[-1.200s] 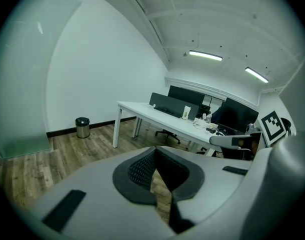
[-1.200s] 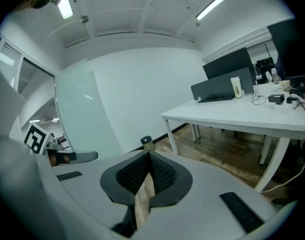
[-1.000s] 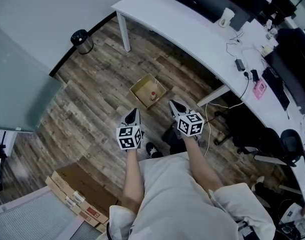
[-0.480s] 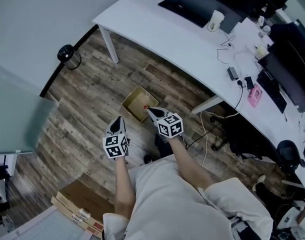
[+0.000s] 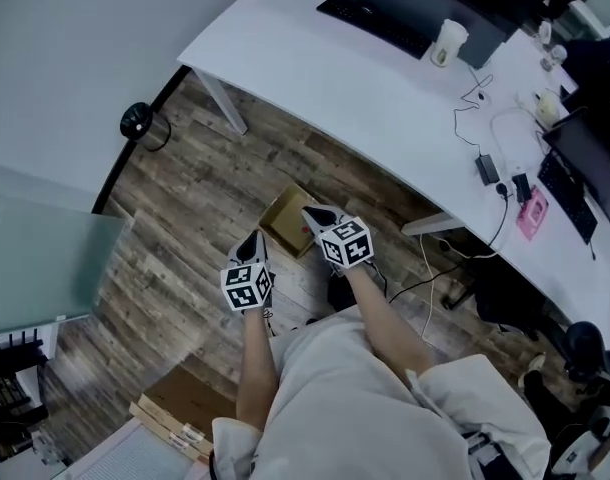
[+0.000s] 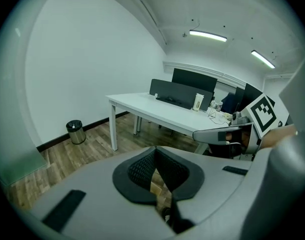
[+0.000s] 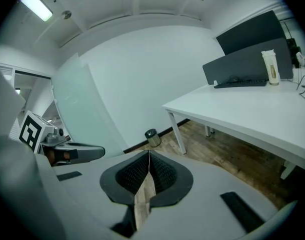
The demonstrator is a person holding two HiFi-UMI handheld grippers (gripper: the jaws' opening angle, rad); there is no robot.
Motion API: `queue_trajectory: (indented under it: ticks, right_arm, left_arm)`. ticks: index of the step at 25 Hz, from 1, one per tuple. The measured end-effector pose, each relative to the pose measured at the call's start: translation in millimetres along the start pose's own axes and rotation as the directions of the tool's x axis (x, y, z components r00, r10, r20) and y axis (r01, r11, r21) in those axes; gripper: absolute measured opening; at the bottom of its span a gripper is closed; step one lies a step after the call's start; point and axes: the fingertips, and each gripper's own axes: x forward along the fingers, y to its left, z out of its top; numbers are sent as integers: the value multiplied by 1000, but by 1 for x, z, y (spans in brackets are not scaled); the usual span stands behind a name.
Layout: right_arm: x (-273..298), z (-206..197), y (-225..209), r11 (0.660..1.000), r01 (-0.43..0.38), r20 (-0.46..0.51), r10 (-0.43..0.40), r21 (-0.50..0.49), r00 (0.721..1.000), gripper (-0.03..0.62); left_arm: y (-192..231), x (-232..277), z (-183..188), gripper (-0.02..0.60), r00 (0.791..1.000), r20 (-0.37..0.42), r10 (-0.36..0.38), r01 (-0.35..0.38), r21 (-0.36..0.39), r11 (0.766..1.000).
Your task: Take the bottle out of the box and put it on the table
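Observation:
An open cardboard box (image 5: 285, 215) sits on the wooden floor in front of the white table (image 5: 385, 93). I cannot make out the bottle inside it, because my right gripper (image 5: 312, 212) reaches over the box's near right corner and covers that part. This gripper is shut with nothing between its fingers (image 7: 148, 153). My left gripper (image 5: 258, 237) hovers just short of the box's near left side. It is also shut and empty (image 6: 154, 151). Each gripper shows in the other's view: the right gripper (image 6: 227, 134) and the left gripper (image 7: 67, 151).
A black waste bin (image 5: 137, 121) stands by the wall near the table leg (image 5: 225, 103). On the table are a keyboard (image 5: 375, 23), a cup (image 5: 447, 40) and cables (image 5: 490, 133). An office chair (image 5: 500, 288) is at the right, and stacked cartons (image 5: 175, 413) lie behind at lower left.
Both grippers have travelled forward to the box. The right one, earlier short of it, now overlaps its near corner and hides the red-capped bottle seen before.

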Motion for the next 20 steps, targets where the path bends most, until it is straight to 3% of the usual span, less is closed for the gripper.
queue_trajectory:
  ticks: [7,11,17,20]
  right_arm:
    - [32,14,-36,994,-105,-46,106,22,993,41]
    - [50,5,-44,983,-184,-97,185,25,978,41]
    - [86,-10,-44,972,-232,-195,219,-45,956,41]
    - [99,-22,-47,970,-222,-253,191,-100,948,41]
  left_arm:
    - [3,41,21,14,998,-16,62,-62,18,998]
    - [10,47,15,14,993,-36,115,-115,-19,993]
    - [34,35,-1,12,983,-64,171,-175,-70,982]
    - [49,32,-15,14,979,-86,185,-193,-105,975]
